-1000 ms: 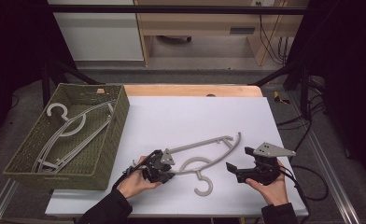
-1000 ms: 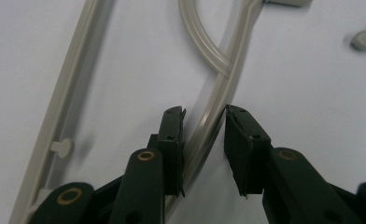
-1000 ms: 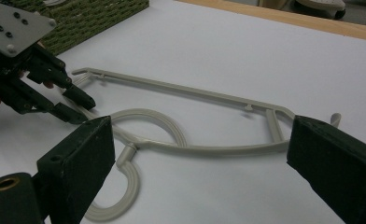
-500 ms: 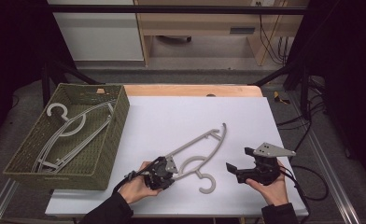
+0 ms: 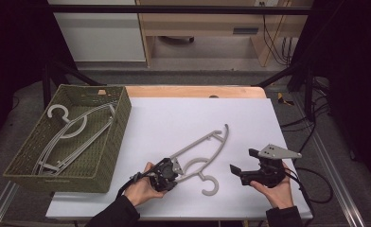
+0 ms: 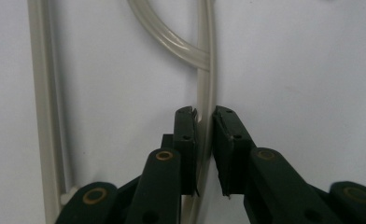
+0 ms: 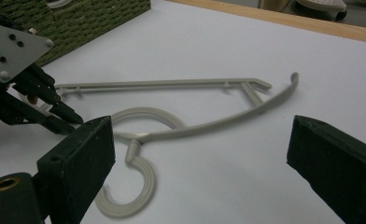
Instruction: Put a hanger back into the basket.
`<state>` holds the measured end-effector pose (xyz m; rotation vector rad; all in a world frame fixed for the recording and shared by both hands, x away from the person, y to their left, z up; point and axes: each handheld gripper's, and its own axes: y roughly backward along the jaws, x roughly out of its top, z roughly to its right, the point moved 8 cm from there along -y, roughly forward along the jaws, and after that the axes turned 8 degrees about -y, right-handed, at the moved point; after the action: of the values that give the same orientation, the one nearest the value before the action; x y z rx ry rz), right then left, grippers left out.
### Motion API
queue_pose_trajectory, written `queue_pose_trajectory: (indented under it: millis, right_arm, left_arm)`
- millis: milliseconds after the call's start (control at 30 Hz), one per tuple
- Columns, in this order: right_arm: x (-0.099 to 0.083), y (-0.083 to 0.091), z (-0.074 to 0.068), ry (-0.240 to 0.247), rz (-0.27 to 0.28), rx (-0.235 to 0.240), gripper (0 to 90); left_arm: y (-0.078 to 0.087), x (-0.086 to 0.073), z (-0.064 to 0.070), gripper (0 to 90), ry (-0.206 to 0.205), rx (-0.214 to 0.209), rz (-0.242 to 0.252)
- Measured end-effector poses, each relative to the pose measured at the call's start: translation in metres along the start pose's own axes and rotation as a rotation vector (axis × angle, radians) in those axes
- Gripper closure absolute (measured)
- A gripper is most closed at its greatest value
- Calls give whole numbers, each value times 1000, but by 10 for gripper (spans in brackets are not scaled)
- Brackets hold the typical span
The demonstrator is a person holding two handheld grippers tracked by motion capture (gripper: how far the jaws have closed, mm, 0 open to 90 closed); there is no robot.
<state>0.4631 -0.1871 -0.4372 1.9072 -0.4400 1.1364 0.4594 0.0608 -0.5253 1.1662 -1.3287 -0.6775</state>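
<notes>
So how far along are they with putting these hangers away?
Done: some hangers already lie in the green basket. In hand: the left hand-held gripper is clamped on one hanger on the table. Left: getting it into the basket; the right hand-held gripper is open.

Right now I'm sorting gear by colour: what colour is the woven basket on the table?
Olive green; the basket shows best in the high view.
</notes>
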Motion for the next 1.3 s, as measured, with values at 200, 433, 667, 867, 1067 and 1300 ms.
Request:
queue_pose_trajectory:
  millis: [200,433,667,867,1067,1300]
  right_arm:
    - [-1,0,0,1,-5,0,80]
    - [-1,2,2,3,0,0,80]
    - [1,5,5,-8,16,-6,80]
    - [1,7,6,-8,20,-7,79]
    - [1,7,8,-14,22,-10,78]
    - [0,6,8,-14,16,-12,79]
  left_arm:
    - [2,-1,0,824,4,-17,42]
    - [20,4,1,825,14,2,126]
    - [42,3,-3,826,45,19,190]
    - [62,-1,-6,825,71,30,220]
    - [84,-5,-6,826,78,40,255]
    - [117,-12,-14,826,91,75,294]
